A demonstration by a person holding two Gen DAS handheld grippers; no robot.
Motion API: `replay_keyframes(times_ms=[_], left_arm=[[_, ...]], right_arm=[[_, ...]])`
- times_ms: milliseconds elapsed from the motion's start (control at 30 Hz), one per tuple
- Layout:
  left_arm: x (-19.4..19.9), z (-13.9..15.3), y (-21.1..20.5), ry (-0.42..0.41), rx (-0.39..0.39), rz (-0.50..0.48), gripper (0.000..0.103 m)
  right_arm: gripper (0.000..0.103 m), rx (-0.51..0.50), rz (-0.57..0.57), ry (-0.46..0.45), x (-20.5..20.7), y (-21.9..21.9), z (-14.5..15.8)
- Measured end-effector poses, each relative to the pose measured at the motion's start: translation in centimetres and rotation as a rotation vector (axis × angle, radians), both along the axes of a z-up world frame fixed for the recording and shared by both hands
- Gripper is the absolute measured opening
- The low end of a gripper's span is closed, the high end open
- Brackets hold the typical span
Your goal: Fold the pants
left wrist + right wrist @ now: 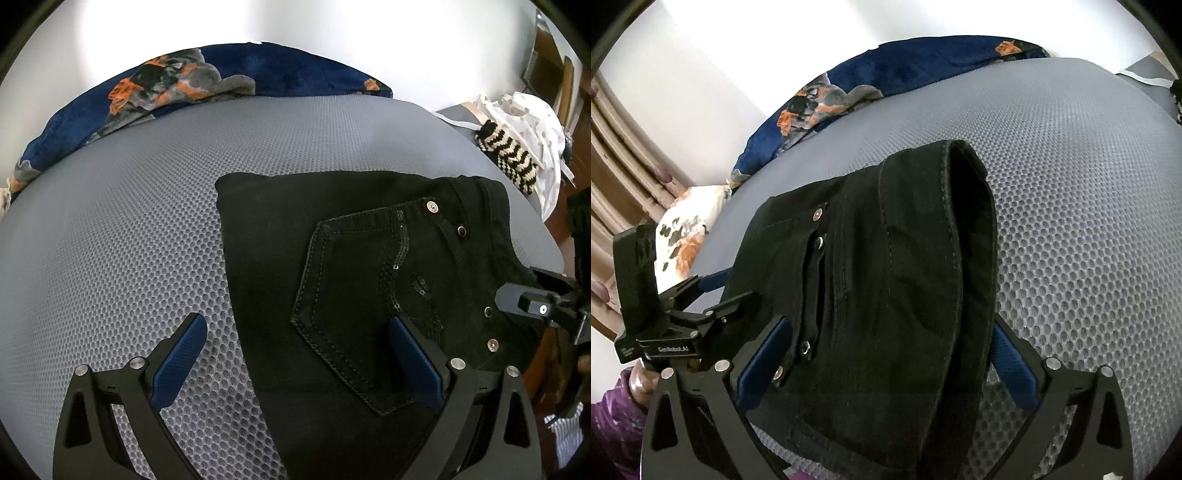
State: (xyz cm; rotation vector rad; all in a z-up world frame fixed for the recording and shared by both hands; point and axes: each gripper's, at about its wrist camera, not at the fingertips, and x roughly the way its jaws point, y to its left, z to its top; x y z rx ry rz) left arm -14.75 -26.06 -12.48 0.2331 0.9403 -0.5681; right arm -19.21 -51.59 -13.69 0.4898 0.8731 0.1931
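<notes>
so the black pants [369,258] lie already folded into a compact bundle on the grey mesh mattress [129,221], back pocket up, and this looks like the close of the last fold, both tools let go. the left gripper [295,354] hangs with its blue pads spread wide: one pad over bare mattress, the other over the pocket, the bundle's near left edge running between them, and nothing pinched. the right gripper [886,354] is likewise fully spread; the waistband end of the bundle sits between its fingers, draped up close ahead of its camera, but the pads do not appear to press on it, so i judge it released. ahead of both tools, along the far edge of the mattress, a dark blue blanket [295,70] lies crumpled; off to the left tool's right, a pile of white and striped clothes [524,129]. as for the next move, i'd say it calls for drawing both tools back clear without snagging the cloth, or at most a light press to flatten the raised loop at the waistband end
</notes>
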Motion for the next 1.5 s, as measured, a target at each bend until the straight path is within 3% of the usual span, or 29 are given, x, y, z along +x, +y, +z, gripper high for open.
replay_keyframes(times_ms=[100, 167, 267, 367, 600, 867, 967, 1167, 1400, 1500], left_arm=[[0.0, -0.1, 0.0, 0.002, 0.000, 0.002, 0.098], [0.0, -0.2, 0.0, 0.004, -0.003, 0.004, 0.098], [0.1, -0.3, -0.1, 0.007, -0.003, 0.006, 0.098], [-0.1, -0.3, -0.1, 0.004, 0.001, 0.007, 0.098], [0.0, -0.4, -0.2, -0.011, 0.013, 0.021, 0.102], [0.5, -0.9, 0.6, 0.055, -0.042, 0.036, 0.103], [0.7, -1.0, 0.7, 0.077, -0.056, 0.032, 0.103], [1.4, -1.7, 1.7, 0.177, -0.138, 0.013, 0.102], [0.4, -1.6, 1.2, 0.187, -0.148, -0.047, 0.100], [0.4, -1.7, 0.9, 0.202, -0.163, -0.053, 0.100]], right_arm=[[0.093, -0.020, 0.002, -0.009, 0.0, 0.1, 0.1], [0.079, -0.029, -0.007, -0.009, -0.1, -0.2, 0.1], [0.066, 0.009, -0.034, -0.002, -0.3, -1.3, -0.1], [0.060, 0.046, -0.052, 0.003, -0.4, -2.0, -0.2], [0.060, 0.056, -0.071, 0.001, -0.5, -2.0, -0.3], [0.060, 0.021, -0.077, 0.006, -0.8, -2.1, 0.0], [0.065, 0.045, -0.092, 0.015, -1.0, -2.7, -0.4], [0.065, 0.111, -0.084, 0.024, -1.5, -3.6, -0.7], [0.067, 0.169, -0.159, 0.019, -3.0, -6.4, -0.7], [0.068, 0.202, -0.125, 0.024, -3.0, -5.7, -1.3]])
